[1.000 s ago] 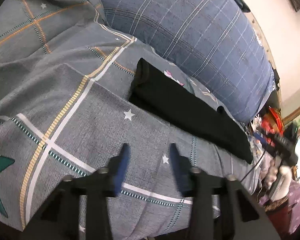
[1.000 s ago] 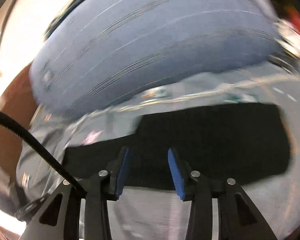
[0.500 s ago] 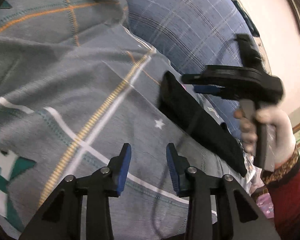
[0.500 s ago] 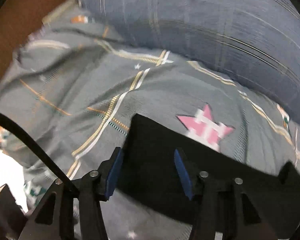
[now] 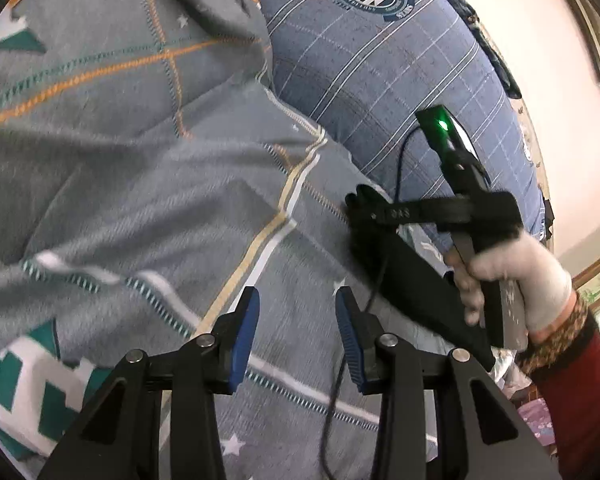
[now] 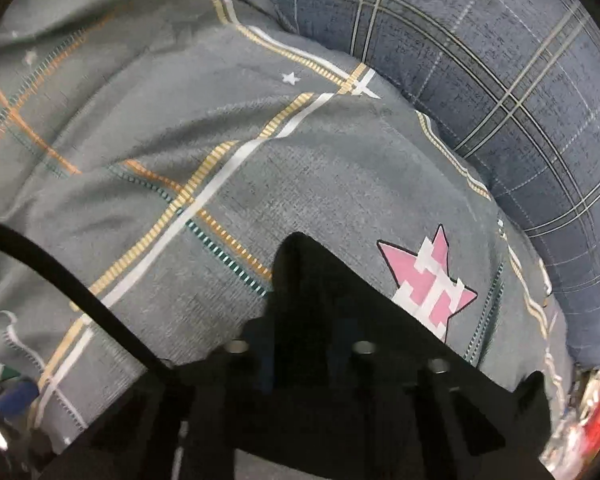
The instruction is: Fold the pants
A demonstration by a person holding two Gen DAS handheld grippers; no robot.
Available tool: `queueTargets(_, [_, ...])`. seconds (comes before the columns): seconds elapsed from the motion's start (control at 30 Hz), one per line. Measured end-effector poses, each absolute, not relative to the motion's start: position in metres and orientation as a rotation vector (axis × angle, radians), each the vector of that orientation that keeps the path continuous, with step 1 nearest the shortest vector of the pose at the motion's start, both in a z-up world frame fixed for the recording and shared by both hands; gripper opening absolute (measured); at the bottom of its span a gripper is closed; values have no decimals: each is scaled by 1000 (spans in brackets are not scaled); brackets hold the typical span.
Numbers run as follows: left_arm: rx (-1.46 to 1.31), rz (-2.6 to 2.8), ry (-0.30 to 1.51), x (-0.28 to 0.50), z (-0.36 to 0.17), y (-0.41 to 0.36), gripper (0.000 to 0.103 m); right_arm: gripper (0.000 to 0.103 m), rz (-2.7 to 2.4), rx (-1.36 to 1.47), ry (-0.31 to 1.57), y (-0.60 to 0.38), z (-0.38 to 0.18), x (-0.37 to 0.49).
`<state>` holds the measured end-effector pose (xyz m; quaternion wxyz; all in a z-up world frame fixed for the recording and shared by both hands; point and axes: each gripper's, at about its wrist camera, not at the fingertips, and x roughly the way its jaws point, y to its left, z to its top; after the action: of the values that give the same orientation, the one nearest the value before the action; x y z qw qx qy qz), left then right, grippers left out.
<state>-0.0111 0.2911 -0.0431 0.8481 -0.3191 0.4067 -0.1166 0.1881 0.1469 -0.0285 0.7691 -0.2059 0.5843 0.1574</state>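
Black pants [image 5: 416, 280], folded into a long flat strip, lie on the grey patterned bedsheet [image 5: 148, 184] just beside the blue plaid pillow [image 5: 380, 60]. Left gripper [image 5: 298, 312] hovers over the sheet, blue-padded jaws apart, nothing between them, pants off to its right. Right gripper [image 5: 364, 208] is held in a white-gloved hand [image 5: 512, 276], its tip down on the far end of the pants, green light on its body. In the right wrist view the fingers sit dark against the pants [image 6: 340, 320], a raised corner of cloth between them; cannot tell if they pinch it. Pink star print [image 6: 428, 280] just beside the fold
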Motion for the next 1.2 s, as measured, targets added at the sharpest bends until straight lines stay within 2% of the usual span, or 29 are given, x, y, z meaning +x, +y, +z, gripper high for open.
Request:
queueTargets(0.13, [-639, -293, 844, 4, -29, 274, 37, 11, 380, -360, 1226, 132, -16, 186])
queueTargets(0.2, [-611, -324, 849, 18, -25, 258, 41, 11, 399, -300, 1217, 123, -10, 186])
queueTargets(0.43, [-534, -387, 958, 74, -49, 203, 41, 11, 440, -158, 1212, 100, -4, 192])
queueTargets(0.47, [-541, -401, 975, 82, -53, 197, 30, 11, 448, -144, 1206, 98, -2, 191])
queueTargets(0.5, [-555, -423, 990, 89, -56, 190, 8, 11, 452, -133, 1203, 96, 1, 189])
queueTargets(0.53, [-569, -448, 1004, 93, -58, 184, 5, 11, 457, -116, 1196, 92, 3, 189])
queueTargets(0.73, [-492, -501, 968, 94, -31, 134, 4, 11, 466, -5, 1143, 48, 21, 182])
queueTargets(0.93, [-415, -561, 990, 92, -19, 76, 4, 11, 433, 170, 1084, -35, 26, 167])
queueTargets(1.2, [-263, -594, 1068, 83, -35, -2, 5, 11, 327, 434, 1078, -144, -17, 140])
